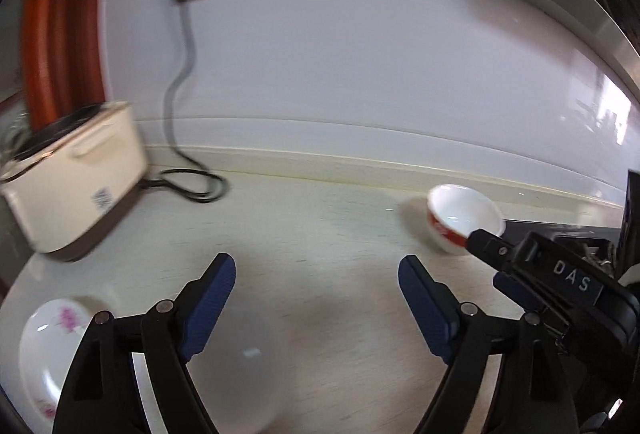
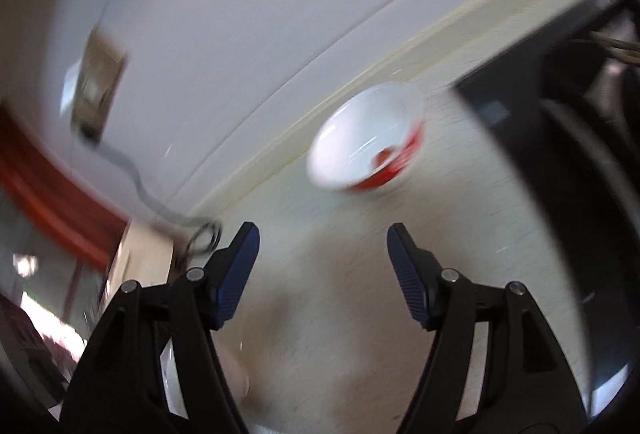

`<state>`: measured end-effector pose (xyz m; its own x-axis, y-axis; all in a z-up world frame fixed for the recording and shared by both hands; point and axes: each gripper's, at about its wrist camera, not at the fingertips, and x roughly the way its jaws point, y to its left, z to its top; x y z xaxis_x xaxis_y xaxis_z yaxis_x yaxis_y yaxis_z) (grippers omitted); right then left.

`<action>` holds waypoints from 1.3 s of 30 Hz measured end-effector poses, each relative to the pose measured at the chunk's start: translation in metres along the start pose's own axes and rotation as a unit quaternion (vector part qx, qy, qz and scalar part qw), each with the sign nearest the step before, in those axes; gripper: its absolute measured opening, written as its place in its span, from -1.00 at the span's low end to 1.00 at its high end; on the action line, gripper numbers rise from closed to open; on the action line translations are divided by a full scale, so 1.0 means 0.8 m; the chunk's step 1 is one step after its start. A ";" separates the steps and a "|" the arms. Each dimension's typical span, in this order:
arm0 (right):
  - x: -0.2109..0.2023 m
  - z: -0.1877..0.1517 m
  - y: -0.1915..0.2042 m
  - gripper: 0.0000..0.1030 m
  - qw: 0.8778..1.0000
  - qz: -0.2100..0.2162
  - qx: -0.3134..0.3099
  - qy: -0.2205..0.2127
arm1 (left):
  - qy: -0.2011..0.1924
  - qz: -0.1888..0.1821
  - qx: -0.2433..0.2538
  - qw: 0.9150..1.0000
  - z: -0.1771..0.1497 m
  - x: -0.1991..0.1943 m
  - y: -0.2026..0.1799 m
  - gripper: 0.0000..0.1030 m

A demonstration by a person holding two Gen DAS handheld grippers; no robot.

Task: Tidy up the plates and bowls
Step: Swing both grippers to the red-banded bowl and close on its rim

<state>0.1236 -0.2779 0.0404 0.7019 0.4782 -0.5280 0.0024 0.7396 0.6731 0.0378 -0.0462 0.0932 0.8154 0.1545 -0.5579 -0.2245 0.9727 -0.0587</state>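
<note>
White counter (image 1: 320, 226) runs pale under both grippers. The left gripper (image 1: 316, 274) hangs over it with its blue pads spread wide and nothing between them. A plate (image 1: 44, 354) with pink flowers lies at its lower left, partly behind the left finger. The right gripper (image 2: 320, 250) stands open too, holding nothing. A red-and-white bowl (image 2: 364, 138) sits on the counter near the back wall, ahead of the right gripper and apart from it. A cream appliance (image 1: 76, 178) with its cord stands far left.
</note>
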 end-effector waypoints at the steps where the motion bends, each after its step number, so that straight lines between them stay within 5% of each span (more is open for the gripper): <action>1: -0.002 0.005 -0.010 0.37 1.000 -0.010 0.011 -0.008 | 0.004 -0.004 -0.003 1.000 0.004 0.007 -0.008 0.64; 6: 0.002 0.021 -0.046 0.37 0.997 -0.050 0.052 -0.020 | 0.045 -0.046 -0.037 0.997 0.024 0.065 -0.045 0.64; 14: 0.010 0.037 -0.063 0.37 0.997 -0.049 0.050 -0.037 | 0.103 -0.122 -0.101 0.982 0.032 0.153 -0.076 0.64; 27: 0.030 0.033 -0.053 0.37 0.998 -0.050 0.030 -0.033 | 0.137 -0.132 -0.119 0.975 0.034 0.236 -0.093 0.59; 32: 0.029 0.034 -0.056 0.37 0.997 -0.055 0.032 -0.035 | 0.145 -0.144 -0.105 0.973 0.031 0.249 -0.099 -0.20; 39: 0.028 0.036 -0.054 0.37 0.997 -0.055 0.027 -0.036 | 0.145 -0.141 -0.082 0.976 0.023 0.239 -0.097 -0.68</action>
<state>0.1593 -0.3126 0.0144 0.7449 0.3586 -0.5625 0.1192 0.7581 0.6411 0.2211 -0.0886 0.0064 0.6765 -0.1942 -0.7104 -0.1144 0.9252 -0.3618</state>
